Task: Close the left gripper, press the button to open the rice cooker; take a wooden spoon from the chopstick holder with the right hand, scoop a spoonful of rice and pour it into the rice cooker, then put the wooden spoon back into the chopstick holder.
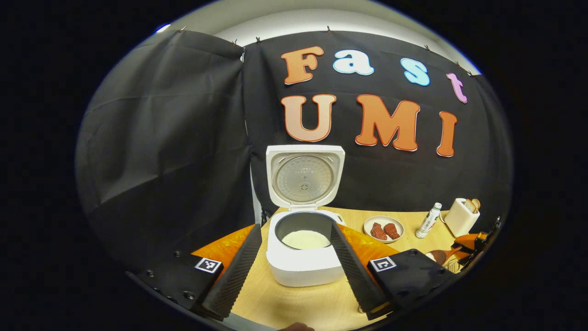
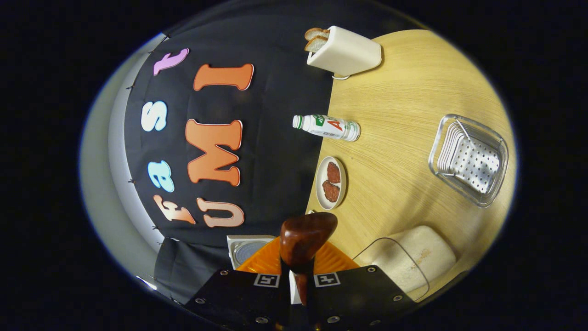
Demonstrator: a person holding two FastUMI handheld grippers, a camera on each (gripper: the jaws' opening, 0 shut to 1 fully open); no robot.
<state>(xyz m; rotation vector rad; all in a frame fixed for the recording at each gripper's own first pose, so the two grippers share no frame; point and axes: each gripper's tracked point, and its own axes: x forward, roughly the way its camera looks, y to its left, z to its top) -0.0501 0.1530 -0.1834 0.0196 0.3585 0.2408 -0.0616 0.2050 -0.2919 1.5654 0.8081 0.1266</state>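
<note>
Fingers of the right gripper point(image 2: 297, 280) stand nearest in the right gripper view, clamped on the handle of the wooden spoon point(image 2: 305, 239), whose long axis runs straight forward from them with its bowl leading. That view is rolled on its side: the surface point(image 2: 404, 92) fills its right half, carrying a toaster point(image 2: 344, 51), a bottle point(image 2: 327, 127), a plate point(image 2: 331, 182), a glass dish with a perforated tray point(image 2: 471, 160), and, just beside the spoon's bowl, a container of rice point(image 2: 409, 262). At its lower edge shows a corner of the rice cooker's raised lid point(image 2: 245, 248).

The left gripper view shows what that view cannot: the rice cooker point(image 1: 304, 248) with its lid up and rice in its pot, framed between the parted, empty fingers of the left gripper point(image 1: 294, 271). It also catches the spoon at far right.

Judged from this, the button step is done, and whether the bowl is loaded cannot be told.
</note>
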